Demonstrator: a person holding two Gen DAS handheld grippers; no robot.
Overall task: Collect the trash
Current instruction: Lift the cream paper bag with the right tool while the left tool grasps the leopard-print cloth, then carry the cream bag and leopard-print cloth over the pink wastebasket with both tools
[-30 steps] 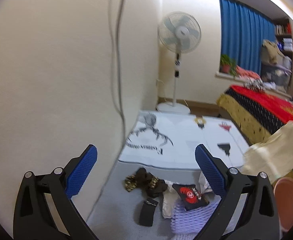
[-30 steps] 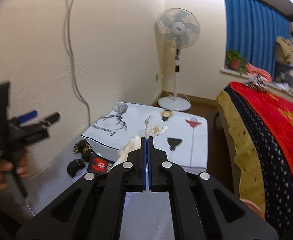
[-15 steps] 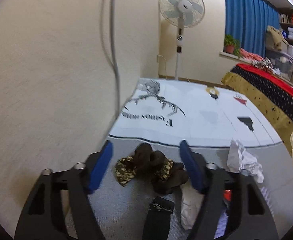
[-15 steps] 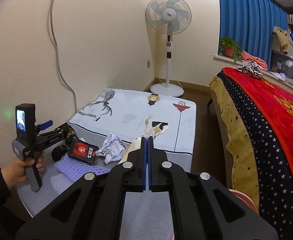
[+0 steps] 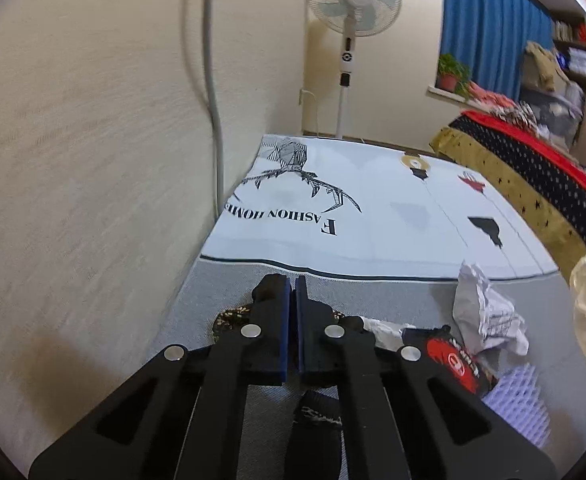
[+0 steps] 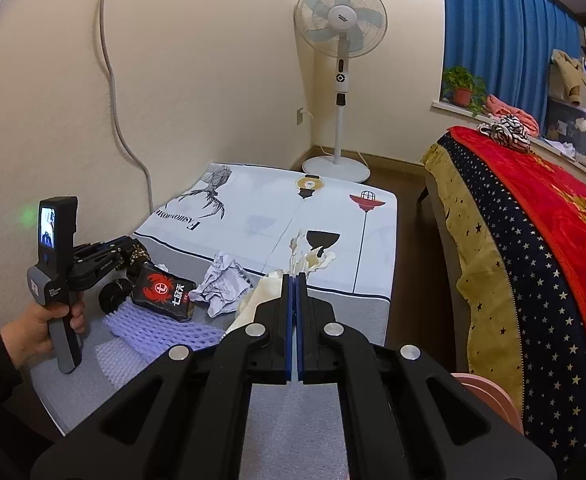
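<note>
- My right gripper [image 6: 293, 280] is nearest me, its blue pads pressed together on a cream, crumpled plastic bag [image 6: 259, 294] whose twisted top sticks up past the tips; I judge this is the bag meant to take the trash.
- Below the right gripper's frame at the lower right I see the rim of a pink bin [image 6: 489, 396]; what is inside it is hidden.
- My left gripper [image 5: 292, 284] has its pads drawn nearly together over a dark brown, leopard-patterned wad [image 5: 229, 318] by the wall. Dark material shows around the tips, so I judge it is pinched, though the contact itself is hidden.
- The rest lies loose on the grey mat [image 6: 165, 248]: a black roll [image 6: 113, 294] beneath the left gripper, a black packet with a red crab logo [image 6: 163, 290], a lilac foam fruit net [image 6: 157, 326], then a ball of crumpled white paper [image 6: 223, 280].
- So I count at most one piece in hand and none seen in the bag: the collection is at an early stage, with four loose pieces left.
- Farther out, the white printed sheet [image 6: 277, 216] carries no litter I can make out.
- Beyond stand the pedestal fan [image 6: 341, 28], the red and yellow starred blanket [image 6: 533, 216] and blue curtains [image 6: 505, 28], outside the job.
</note>
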